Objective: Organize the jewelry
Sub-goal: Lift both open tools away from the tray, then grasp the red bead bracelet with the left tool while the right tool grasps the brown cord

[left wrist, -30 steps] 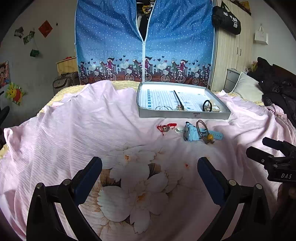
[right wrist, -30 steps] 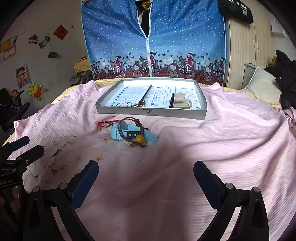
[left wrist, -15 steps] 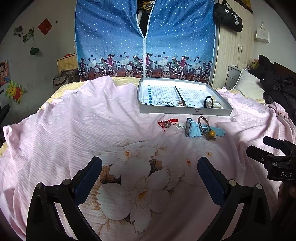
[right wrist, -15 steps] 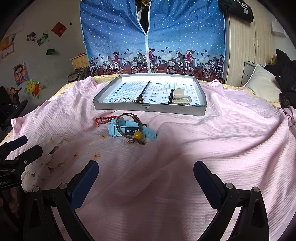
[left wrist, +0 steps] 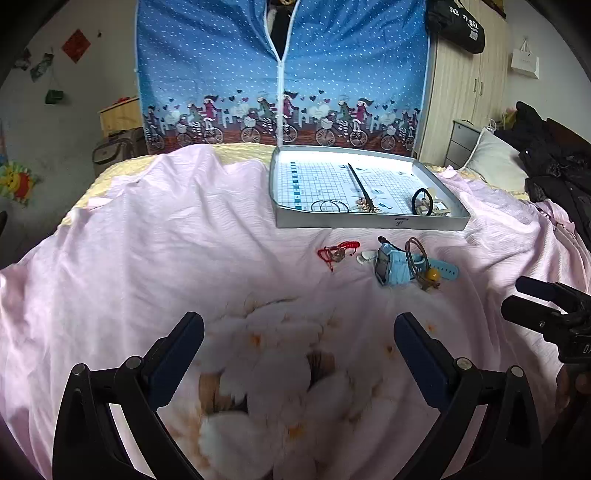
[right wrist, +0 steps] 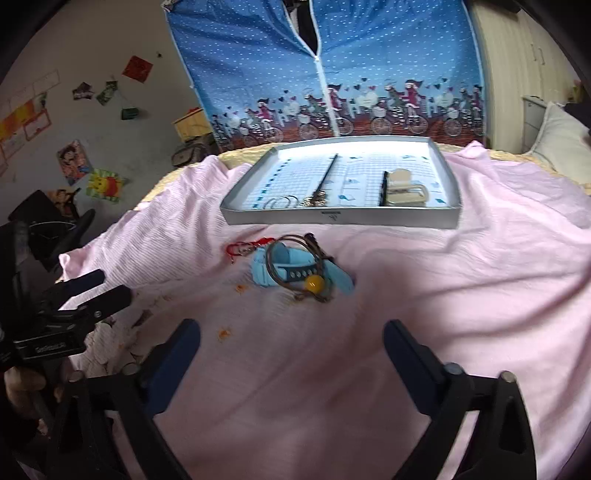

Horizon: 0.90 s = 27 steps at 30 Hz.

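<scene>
Jewelry is scattered on a bed covered by a pink bedspread (left wrist: 184,240) printed with large white flowers, and the grey tray (left wrist: 369,223) serves as the landmark. Behind the tray a blue fabric wardrobe (left wrist: 280,74) with a cyclist border is seen, and a black bag (left wrist: 456,26) with white lettering too small to be read hangs up to its right. A small dark mark is printed on the tray's front wall, but it cannot be read.

Inside the tray, on a blue grid lining, a long dark hair stick (left wrist: 360,182) is laid down the middle, two thin hoops (left wrist: 328,206) lie at the front wall to its left, and a black hair tie (left wrist: 423,201) stands against a pale hair clip (right wrist: 402,188) at the front right.

Just in front of the tray, on the bedspread, a light blue watch (right wrist: 295,271) is found, with a brown cord bracelet (right wrist: 299,258) carrying a yellow bead draped over it. A red string bracelet (left wrist: 338,253) lies just left of the watch.

The left gripper (left wrist: 299,354) and the right gripper (right wrist: 291,354) are held well short of these pieces, nearer than the tray, their jaws spread wide with nothing between them. The right gripper is aimed at the watch, which is seen above the gap of its jaws.
</scene>
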Each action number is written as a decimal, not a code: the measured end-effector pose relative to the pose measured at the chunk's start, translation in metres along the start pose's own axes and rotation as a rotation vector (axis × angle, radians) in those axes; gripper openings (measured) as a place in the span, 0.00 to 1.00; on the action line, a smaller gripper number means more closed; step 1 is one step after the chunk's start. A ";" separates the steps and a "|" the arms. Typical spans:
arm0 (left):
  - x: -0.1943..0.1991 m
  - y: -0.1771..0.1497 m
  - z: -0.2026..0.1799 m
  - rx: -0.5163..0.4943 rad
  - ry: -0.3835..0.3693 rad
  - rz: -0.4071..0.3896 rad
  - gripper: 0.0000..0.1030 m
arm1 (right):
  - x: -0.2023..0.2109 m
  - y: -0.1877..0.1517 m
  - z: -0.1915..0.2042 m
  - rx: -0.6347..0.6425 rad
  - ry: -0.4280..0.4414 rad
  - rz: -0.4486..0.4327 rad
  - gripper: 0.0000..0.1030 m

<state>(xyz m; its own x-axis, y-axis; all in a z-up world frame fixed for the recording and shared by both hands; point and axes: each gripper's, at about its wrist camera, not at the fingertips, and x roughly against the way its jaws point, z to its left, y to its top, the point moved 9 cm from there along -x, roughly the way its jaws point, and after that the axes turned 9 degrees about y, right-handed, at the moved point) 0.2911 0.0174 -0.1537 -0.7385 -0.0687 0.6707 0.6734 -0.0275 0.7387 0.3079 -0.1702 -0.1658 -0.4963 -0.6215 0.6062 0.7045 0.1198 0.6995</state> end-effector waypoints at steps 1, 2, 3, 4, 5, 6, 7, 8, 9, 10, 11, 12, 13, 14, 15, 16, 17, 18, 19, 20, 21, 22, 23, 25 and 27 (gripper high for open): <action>-0.003 0.002 -0.001 0.000 -0.011 0.002 0.98 | -0.003 0.001 0.000 0.005 0.007 0.004 0.79; -0.008 0.005 -0.002 0.002 -0.032 0.006 0.98 | -0.008 0.003 -0.001 0.011 0.017 0.014 0.75; -0.011 0.008 -0.003 0.005 -0.049 0.010 0.97 | -0.012 0.003 -0.001 0.015 0.022 0.023 0.68; -0.014 0.010 -0.005 0.009 -0.067 0.013 0.97 | -0.018 0.004 -0.003 0.016 0.028 0.034 0.64; -0.019 0.012 -0.007 0.011 -0.092 0.017 0.97 | -0.022 0.004 -0.004 0.015 0.033 0.043 0.62; -0.021 0.015 -0.009 0.011 -0.108 0.018 0.96 | -0.028 0.003 -0.006 0.014 0.040 0.054 0.57; -0.024 0.017 -0.012 0.011 -0.132 0.019 0.94 | -0.034 0.003 -0.007 0.012 0.051 0.066 0.52; -0.027 0.020 -0.016 0.008 -0.162 0.023 0.87 | -0.037 0.002 -0.008 0.009 0.059 0.075 0.51; -0.029 0.021 -0.020 0.004 -0.185 0.028 0.77 | -0.043 0.002 -0.010 0.007 0.067 0.087 0.48; -0.032 0.022 -0.024 -0.003 -0.213 0.038 0.72 | -0.046 0.001 -0.012 0.009 0.066 0.095 0.46; -0.036 0.023 -0.029 -0.012 -0.237 0.051 0.63 | -0.050 0.000 -0.014 0.013 0.061 0.104 0.44; -0.040 0.024 -0.032 -0.020 -0.253 0.062 0.56 | -0.054 -0.001 -0.016 0.017 0.055 0.113 0.42; -0.044 0.024 -0.036 -0.029 -0.271 0.071 0.53 | -0.057 -0.001 -0.018 0.018 0.050 0.119 0.41; -0.049 0.024 -0.040 -0.040 -0.293 0.084 0.49 | -0.061 -0.002 -0.021 0.017 0.047 0.126 0.40; -0.053 0.024 -0.043 -0.046 -0.301 0.091 0.45 | -0.064 -0.002 -0.024 0.013 0.044 0.133 0.38; -0.058 0.024 -0.045 -0.052 -0.309 0.101 0.44 | -0.067 -0.002 -0.027 0.010 0.042 0.137 0.38; -0.064 0.024 -0.048 -0.053 -0.320 0.118 0.40 | -0.070 -0.002 -0.030 0.008 0.039 0.142 0.38; -0.070 0.024 -0.050 -0.049 -0.322 0.130 0.37 | -0.074 -0.002 -0.034 0.006 0.035 0.147 0.38; -0.077 0.024 -0.051 -0.043 -0.318 0.146 0.37 | -0.077 -0.002 -0.036 0.004 0.036 0.149 0.38; -0.086 0.024 -0.050 -0.032 -0.312 0.171 0.37 | -0.079 -0.001 -0.038 0.002 0.038 0.148 0.38; -0.093 0.025 -0.050 -0.021 -0.310 0.186 0.37 | -0.081 0.001 -0.040 0.003 0.039 0.147 0.37; -0.100 0.025 -0.048 -0.007 -0.308 0.202 0.37 | -0.083 0.002 -0.041 0.004 0.041 0.146 0.37; -0.106 0.025 -0.046 0.009 -0.298 0.217 0.37 | -0.085 0.004 -0.042 0.004 0.044 0.144 0.37; -0.115 0.028 -0.041 0.039 -0.285 0.234 0.37 | -0.090 0.007 -0.044 0.009 0.044 0.144 0.37; -0.123 0.030 -0.034 0.073 -0.270 0.246 0.37 | -0.094 0.009 -0.045 0.014 0.044 0.146 0.38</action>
<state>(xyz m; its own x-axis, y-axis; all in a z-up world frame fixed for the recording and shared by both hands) 0.4028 -0.0086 -0.2163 -0.5436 0.2012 0.8149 0.8349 0.0295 0.5496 0.3841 -0.1455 -0.2339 -0.3660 -0.6301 0.6849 0.7605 0.2217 0.6103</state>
